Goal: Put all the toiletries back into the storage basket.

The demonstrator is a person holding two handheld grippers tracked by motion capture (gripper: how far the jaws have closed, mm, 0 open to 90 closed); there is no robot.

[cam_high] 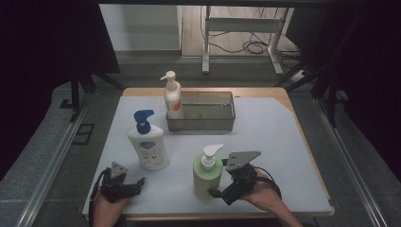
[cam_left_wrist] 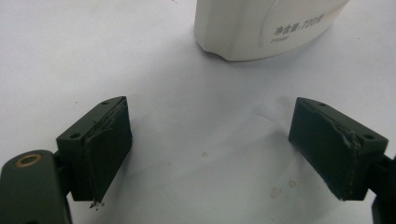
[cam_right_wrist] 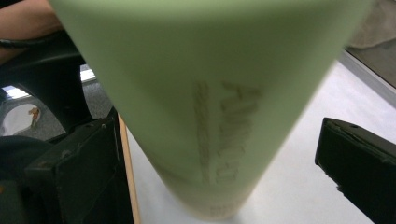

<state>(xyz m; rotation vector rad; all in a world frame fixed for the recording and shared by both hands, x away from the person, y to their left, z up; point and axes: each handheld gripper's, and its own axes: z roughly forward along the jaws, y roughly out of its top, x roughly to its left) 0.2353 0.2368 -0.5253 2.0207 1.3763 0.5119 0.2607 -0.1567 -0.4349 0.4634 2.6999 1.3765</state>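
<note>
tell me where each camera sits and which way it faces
High view: above the person's side, looking forward and down on the table; both hands, left gripper, right gripper.
Left gripper view: on the left gripper, facing the white bottle; its open jaws show.
Right gripper view: on the right gripper, close on the green bottle; jaws either side.
Shared: high view has both bottles, white and green.

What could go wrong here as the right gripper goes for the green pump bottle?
The right gripper stands open around the green bottle, low near its base, so a low grasp on a tall bottle might tip it. The bottle stands near the table's front edge and could fall off. The white bottle stands close on its left and might get bumped.
</note>
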